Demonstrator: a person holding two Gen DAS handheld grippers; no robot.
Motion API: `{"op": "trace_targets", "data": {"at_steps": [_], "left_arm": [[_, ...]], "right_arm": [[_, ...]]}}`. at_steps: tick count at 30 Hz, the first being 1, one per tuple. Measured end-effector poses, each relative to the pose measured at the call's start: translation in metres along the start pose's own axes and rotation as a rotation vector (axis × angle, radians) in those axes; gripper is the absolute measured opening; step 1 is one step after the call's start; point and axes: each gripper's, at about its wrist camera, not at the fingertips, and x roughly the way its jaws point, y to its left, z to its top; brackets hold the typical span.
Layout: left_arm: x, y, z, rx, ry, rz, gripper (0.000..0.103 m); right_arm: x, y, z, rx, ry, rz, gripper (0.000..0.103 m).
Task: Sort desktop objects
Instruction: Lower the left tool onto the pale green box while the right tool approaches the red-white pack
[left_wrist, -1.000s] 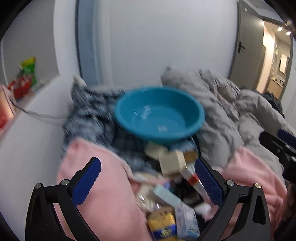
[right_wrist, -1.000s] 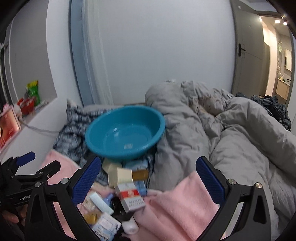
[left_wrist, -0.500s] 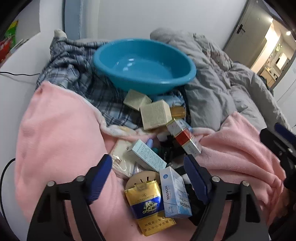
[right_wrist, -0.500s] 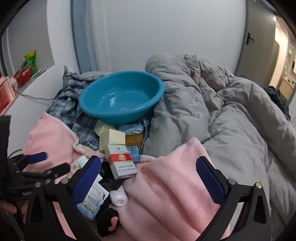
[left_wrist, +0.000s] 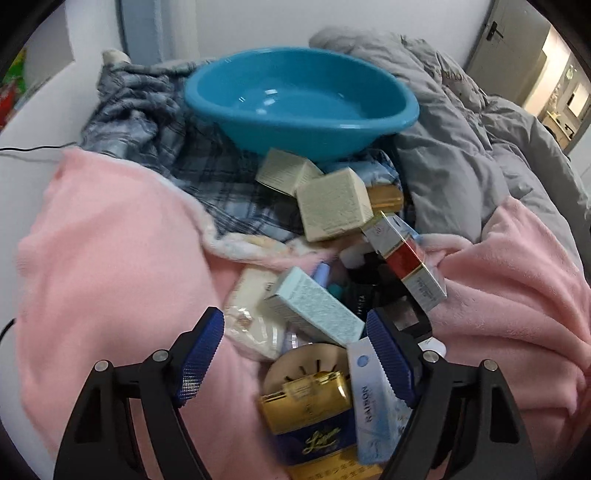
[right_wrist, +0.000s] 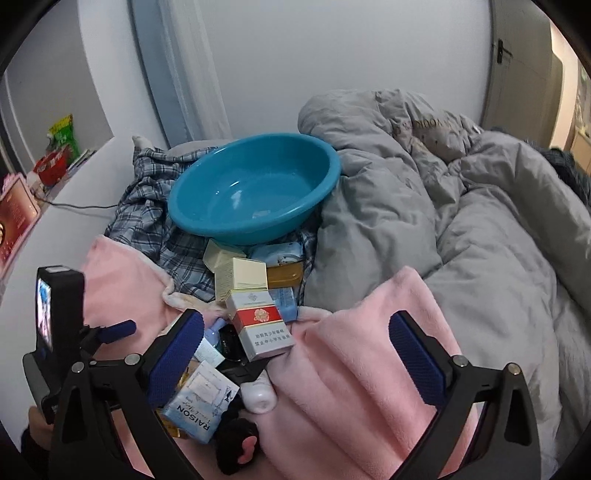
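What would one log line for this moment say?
left gripper: open, over box pile | right gripper: open | blue basin: empty

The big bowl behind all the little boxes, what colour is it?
The bowl is teal blue all over, plain with no pattern. The right wrist view shows it best.

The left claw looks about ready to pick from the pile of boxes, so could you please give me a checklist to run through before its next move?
1. Left claw open: ok, jaws spread wide, nothing held.
2. Target between the jaws: cannot tell; the pale green rectangular box, gold-and-blue cigarette pack and light blue RAISON pack all sit there.
3. Teal plastic basin free to receive items: ok, nothing visible inside.
4. Right claw out of the way: ok, open over the pink fleece blanket, beside the pile.
5. Pile stable: not ok, the red-and-white cigarette pack leans tilted on other items.
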Motion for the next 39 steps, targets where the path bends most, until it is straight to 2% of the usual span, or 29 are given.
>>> {"op": "trace_targets", "data": {"at_steps": [1, 3, 6, 9, 12, 14, 18, 23, 24, 25, 27, 33, 38, 39], "left_arm": [[0.004, -0.002, 0.002, 0.001, 0.015, -0.011, 0.082], [0.011, -0.001, 0.004, -0.026, 0.037, -0.093, 0.080], [0.022, 0.004, 0.007, -0.109, 0.089, -0.178, 0.079], [0.031, 0.008, 0.007, -0.151, 0.110, -0.173, 0.079], [0.037, 0.010, 0.009, -0.143, 0.103, -0.139, 0.079], [0.041, 0.012, 0.010, -0.149, 0.103, -0.144, 0.079], [0.049, 0.014, 0.015, -0.180, 0.051, -0.163, 0.079], [0.061, 0.009, 0.022, -0.129, 0.091, -0.177, 0.079], [0.063, 0.009, 0.022, -0.136, 0.099, -0.178, 0.075], [0.063, 0.009, 0.021, -0.138, 0.096, -0.162, 0.063], [0.062, 0.006, 0.021, -0.106, 0.089, -0.129, 0.049], [0.045, 0.002, 0.026, -0.081, 0.032, -0.173, 0.038], [0.044, -0.010, 0.030, -0.007, 0.036, -0.172, 0.040], [0.045, -0.010, 0.029, -0.004, 0.041, -0.172, 0.051]], "right_arm": [[0.001, 0.003, 0.000, -0.011, -0.002, -0.009, 0.100], [0.005, 0.006, -0.001, -0.020, 0.006, -0.003, 0.100], [0.010, 0.005, -0.003, -0.014, 0.025, 0.025, 0.100], [0.015, 0.004, -0.003, -0.010, 0.031, 0.030, 0.100], [0.020, 0.003, 0.000, -0.008, 0.038, 0.040, 0.100], [0.022, 0.004, 0.001, -0.010, 0.040, 0.047, 0.100], [0.027, 0.006, 0.005, -0.022, 0.043, 0.049, 0.100], [0.029, 0.005, 0.011, -0.022, 0.038, 0.047, 0.100], [0.029, 0.004, 0.011, -0.019, 0.038, 0.047, 0.100], [0.030, 0.004, 0.011, -0.017, 0.040, 0.049, 0.100], [0.032, 0.004, 0.009, -0.012, 0.051, 0.052, 0.100], [0.039, 0.010, 0.001, -0.013, 0.082, 0.071, 0.100], [0.034, 0.013, 0.003, -0.022, 0.061, 0.068, 0.100], [0.033, 0.013, 0.004, -0.017, 0.057, 0.068, 0.100]]}}
